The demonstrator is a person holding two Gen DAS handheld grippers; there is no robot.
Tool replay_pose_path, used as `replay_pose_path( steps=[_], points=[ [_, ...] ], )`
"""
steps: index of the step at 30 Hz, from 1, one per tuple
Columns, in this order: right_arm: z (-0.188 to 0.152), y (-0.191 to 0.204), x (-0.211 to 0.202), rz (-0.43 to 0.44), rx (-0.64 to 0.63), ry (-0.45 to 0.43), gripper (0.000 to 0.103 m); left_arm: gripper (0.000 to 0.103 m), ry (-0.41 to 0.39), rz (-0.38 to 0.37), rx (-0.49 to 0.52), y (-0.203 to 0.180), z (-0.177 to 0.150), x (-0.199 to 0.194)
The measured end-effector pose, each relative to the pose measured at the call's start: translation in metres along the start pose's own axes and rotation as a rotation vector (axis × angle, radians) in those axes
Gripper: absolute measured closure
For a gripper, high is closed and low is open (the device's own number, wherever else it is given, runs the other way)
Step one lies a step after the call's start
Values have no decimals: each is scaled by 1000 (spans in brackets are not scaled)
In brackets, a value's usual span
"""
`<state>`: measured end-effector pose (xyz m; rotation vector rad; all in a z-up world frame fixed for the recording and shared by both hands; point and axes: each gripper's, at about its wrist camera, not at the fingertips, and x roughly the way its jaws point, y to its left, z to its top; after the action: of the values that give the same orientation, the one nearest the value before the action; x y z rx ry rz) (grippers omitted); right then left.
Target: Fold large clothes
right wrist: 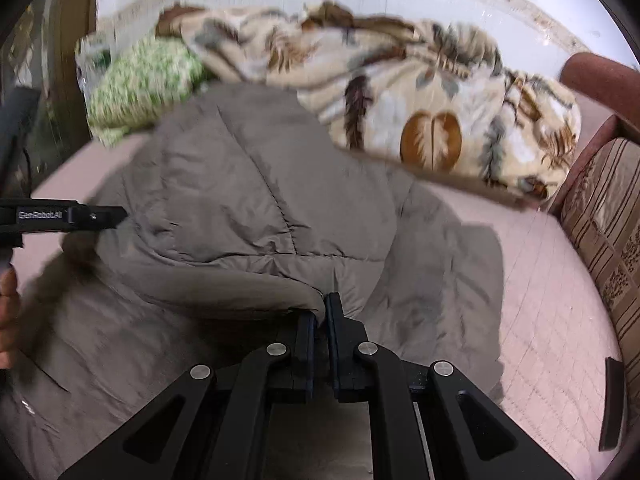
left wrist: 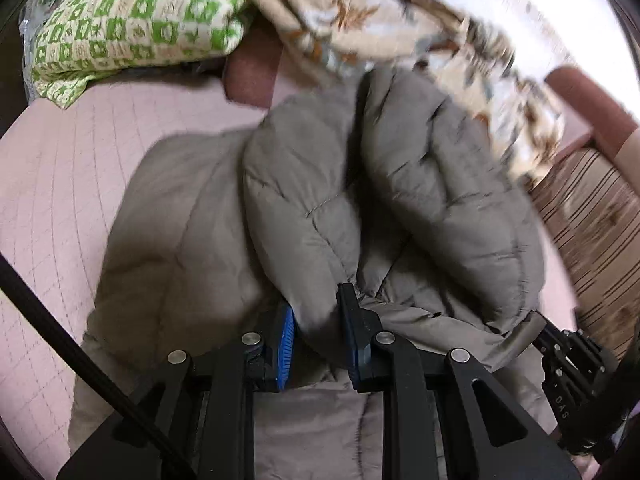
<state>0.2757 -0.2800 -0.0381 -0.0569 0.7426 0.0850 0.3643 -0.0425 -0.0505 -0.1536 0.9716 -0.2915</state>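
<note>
A grey-brown puffer jacket (left wrist: pixel 320 180) lies bunched on a pink quilted bed cover (left wrist: pixel 60 200). My left gripper (left wrist: pixel 316 304) is shut on a thick roll of the jacket, which bulges between its blue pads. In the right wrist view the jacket (right wrist: pixel 240 180) is partly doubled over itself. My right gripper (right wrist: pixel 322 308) is shut on a thin folded edge of it. The left gripper (right wrist: pixel 100 214) reaches in from the left side of that view, and the right gripper (left wrist: pixel 560 340) shows at the jacket's lower right edge in the left wrist view.
A green-and-cream patterned pillow (left wrist: pixel 132 24) lies at the back left. A floral blanket (right wrist: pixel 420 100) is heaped along the wall behind the jacket. A striped cushion (right wrist: pixel 608 220) and a red-brown armrest bound the right side. A person's hand (right wrist: pixel 8 312) shows at the left edge.
</note>
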Motion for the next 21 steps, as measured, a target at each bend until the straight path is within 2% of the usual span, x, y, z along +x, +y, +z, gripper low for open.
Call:
replay_pose_path(
  steps=[2,4,6,9,10,14,17,21],
  points=[
    [-6,-3,13,12,9,33,96,79,2,31,30,-3,-1,4],
    [-7,-5,15,17,14,36,95,78,-3,48,51,-5,-1,4],
    [-6,-7,12,34,19,30,94,72,-5,53,62,-3,-1,2],
    [-5,-12,7,55,39,28,93,49,0,71,72,0,1,-2],
    [-4,-13,4,60,43,25,93,38,15,76,61,6,3,-3],
    [0,-16,-8,104,60,14,86,37,17,31,62,16,12,-21],
    [5,-22,-23,134,78,-8,86,37,-74,77,68,21,19,-43],
    [14,-32,-48,219,116,-102,85,37,-180,59,55,21,23,-66]
  ],
)
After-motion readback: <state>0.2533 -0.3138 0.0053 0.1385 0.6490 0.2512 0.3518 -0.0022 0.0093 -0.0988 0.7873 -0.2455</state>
